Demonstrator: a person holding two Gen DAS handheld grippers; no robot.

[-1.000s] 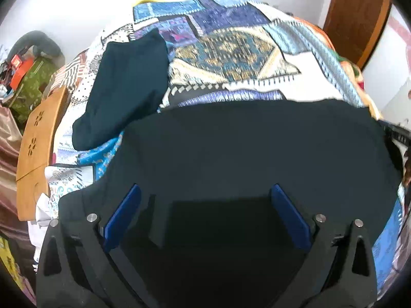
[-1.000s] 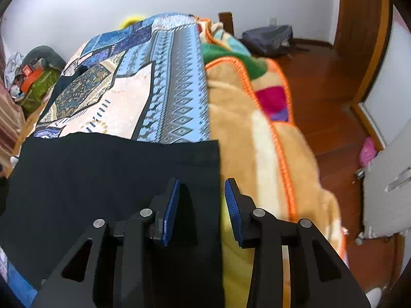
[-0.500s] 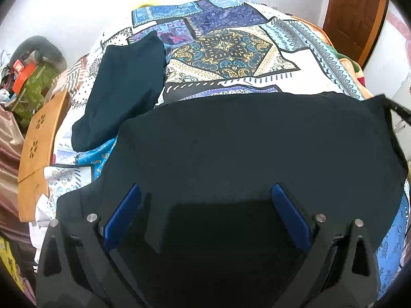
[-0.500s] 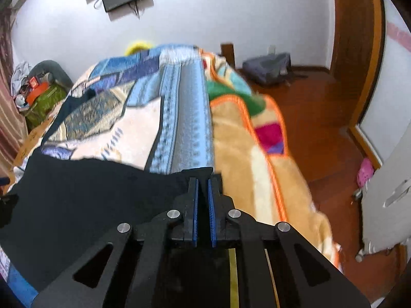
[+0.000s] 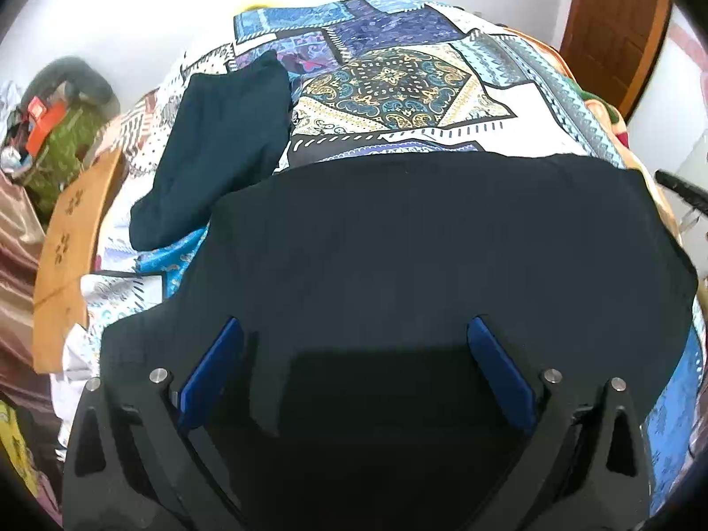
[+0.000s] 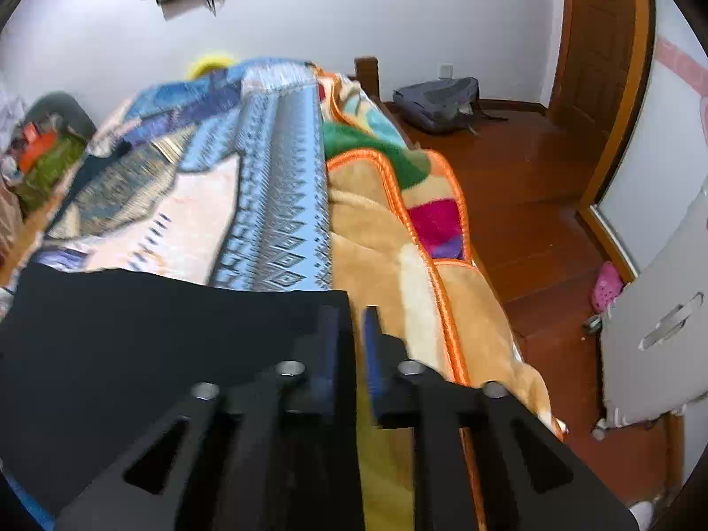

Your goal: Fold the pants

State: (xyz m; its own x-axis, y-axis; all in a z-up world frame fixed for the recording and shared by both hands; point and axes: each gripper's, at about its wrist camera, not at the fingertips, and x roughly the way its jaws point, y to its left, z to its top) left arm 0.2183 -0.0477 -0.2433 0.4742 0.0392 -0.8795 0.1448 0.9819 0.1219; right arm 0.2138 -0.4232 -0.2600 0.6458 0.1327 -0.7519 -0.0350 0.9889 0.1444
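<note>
The black pants (image 5: 433, 265) lie spread across the patterned bedspread (image 5: 398, 84) in the left wrist view. My left gripper (image 5: 354, 367) hovers over their near part with its blue pads wide apart and nothing between them. In the right wrist view the pants (image 6: 146, 332) fill the lower left, and their right edge runs between the pads of my right gripper (image 6: 356, 340). The jaws stand a small gap apart around that edge; the view is blurred. A second dark folded garment (image 5: 221, 146) lies at the bed's far left.
A tan and orange blanket (image 6: 398, 239) hangs over the bed's right side. Wooden floor (image 6: 531, 186), a grey backpack (image 6: 438, 101) and a wooden door (image 6: 597, 44) are to the right. A wooden board (image 5: 71, 239) and clutter lie left of the bed.
My right gripper shut on the pants' right edge half a second ago; its jaws now stand slightly apart. The pants' right corner has dropped back flat. The left gripper stayed open.
</note>
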